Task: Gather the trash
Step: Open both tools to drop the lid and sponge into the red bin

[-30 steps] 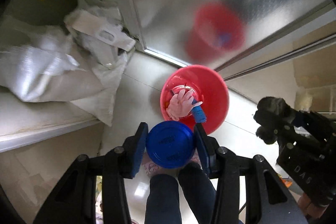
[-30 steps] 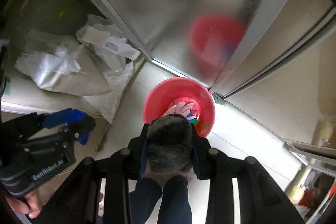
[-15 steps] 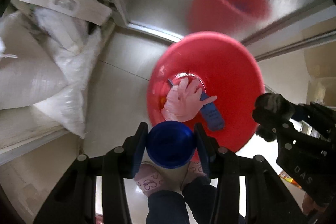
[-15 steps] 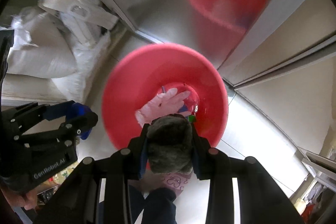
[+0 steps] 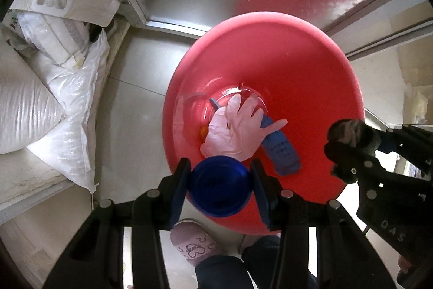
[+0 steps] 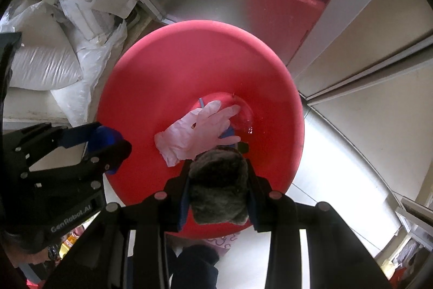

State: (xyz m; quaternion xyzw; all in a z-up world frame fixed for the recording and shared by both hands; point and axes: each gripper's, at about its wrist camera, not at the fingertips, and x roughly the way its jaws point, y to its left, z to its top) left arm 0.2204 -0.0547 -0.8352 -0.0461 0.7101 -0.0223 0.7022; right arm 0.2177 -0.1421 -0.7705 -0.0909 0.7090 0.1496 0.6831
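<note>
**Onlooker 1:** Left wrist view: the left gripper hangs over the near rim of the red bucket, its pads clamped on a round blue lid. Beside it, toward the bucket's right edge, the right gripper pinches a dark grey fuzzy wad.

**Onlooker 2:** And inside the bucket?

**Onlooker 1:** A pale pink glove sprawls across the bottom, over a blue tube-like package and what looks like a clear plastic dish.

**Onlooker 2:** What could go wrong?

**Onlooker 1:** My guess: both pieces sit above the near rim, not the middle. Let go there and the lid could clip the edge and roll onto the floor by the person's slipper. The fuzzy wad may cling to the pads instead of dropping.

**Onlooker 2:** Anything you cannot make out?

**Onlooker 1:** Plenty. A small orange scrap under the glove is unreadable. The bucket's near rim disappears behind both grippers, so how far inside they hang is unclear. White sacks left of the bucket are cut off at the frame's edge.
</note>
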